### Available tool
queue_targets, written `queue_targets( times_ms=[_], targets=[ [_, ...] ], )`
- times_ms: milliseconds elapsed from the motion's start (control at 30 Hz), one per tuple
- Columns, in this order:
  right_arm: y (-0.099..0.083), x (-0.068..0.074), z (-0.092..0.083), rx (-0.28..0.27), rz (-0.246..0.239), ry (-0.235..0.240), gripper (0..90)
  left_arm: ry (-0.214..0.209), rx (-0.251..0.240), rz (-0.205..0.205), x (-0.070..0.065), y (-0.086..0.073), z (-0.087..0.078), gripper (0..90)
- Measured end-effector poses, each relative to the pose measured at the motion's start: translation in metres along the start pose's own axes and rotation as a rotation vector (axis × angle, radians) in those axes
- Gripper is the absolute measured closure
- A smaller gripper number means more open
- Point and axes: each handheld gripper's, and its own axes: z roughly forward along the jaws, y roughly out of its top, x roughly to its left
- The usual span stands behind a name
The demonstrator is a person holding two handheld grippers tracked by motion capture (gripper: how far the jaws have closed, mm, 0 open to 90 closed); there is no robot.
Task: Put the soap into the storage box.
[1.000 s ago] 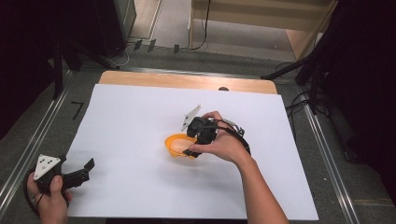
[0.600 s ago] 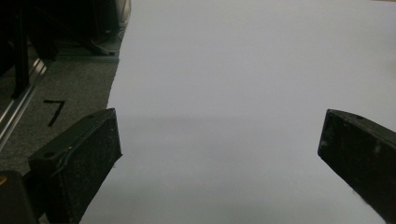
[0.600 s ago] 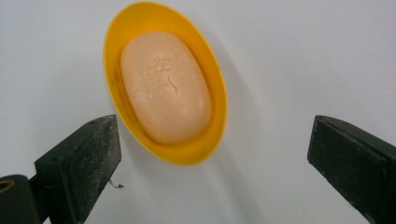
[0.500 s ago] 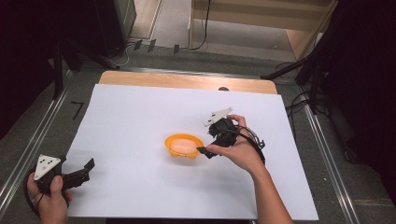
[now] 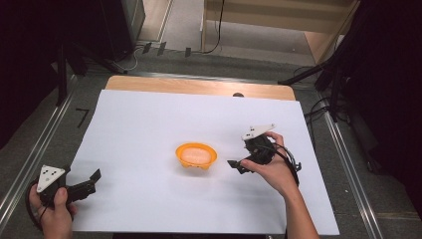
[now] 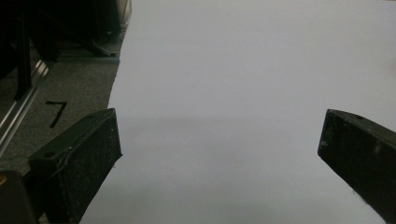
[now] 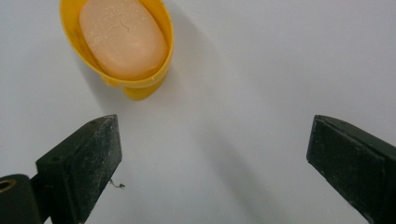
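Soap (image 7: pixel 122 38) lying in its yellow dish (image 5: pixel 196 156), mid-desk (image 5: pixel 149 119).
My right tool (image 5: pixel 238 165), jaws just opened wide and empty, sits just right of the dish, nearer than my left tool (image 5: pixel 91 180), open at the desk's left edge; soap's long axis runs across.

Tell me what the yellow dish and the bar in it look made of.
Yellow dish: likely moulded plastic, smooth and slightly glossy, with a thin even rim. Bar: looks like soap, pale peach, matte and waxy, with faint embossed marks on top.
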Motion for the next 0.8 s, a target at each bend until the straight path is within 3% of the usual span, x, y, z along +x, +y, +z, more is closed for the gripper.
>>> queue_targets(
  times_ms=[133,267,400,800],
  targets=[
    [-0.011,-0.004,-0.004,-0.026,0.004,-0.026,3.7,0.001,0.0,0.001,0.0,0.0,0.0,0.0],
    [-0.022,-0.007,-0.011,-0.056,0.053,-0.028,4.8,0.004,0.002,0.003,0.0,0.0,0.0,0.0],
    [-0.033,-0.009,-0.016,-0.085,0.065,-0.039,6.8,0.005,0.0,0.003,-0.001,0.0,0.0,0.0],
    [-0.071,-0.018,-0.028,-0.11,0.133,-0.073,7.2,0.009,0.001,0.009,-0.002,0.0,0.0,0.0]
  ],
)
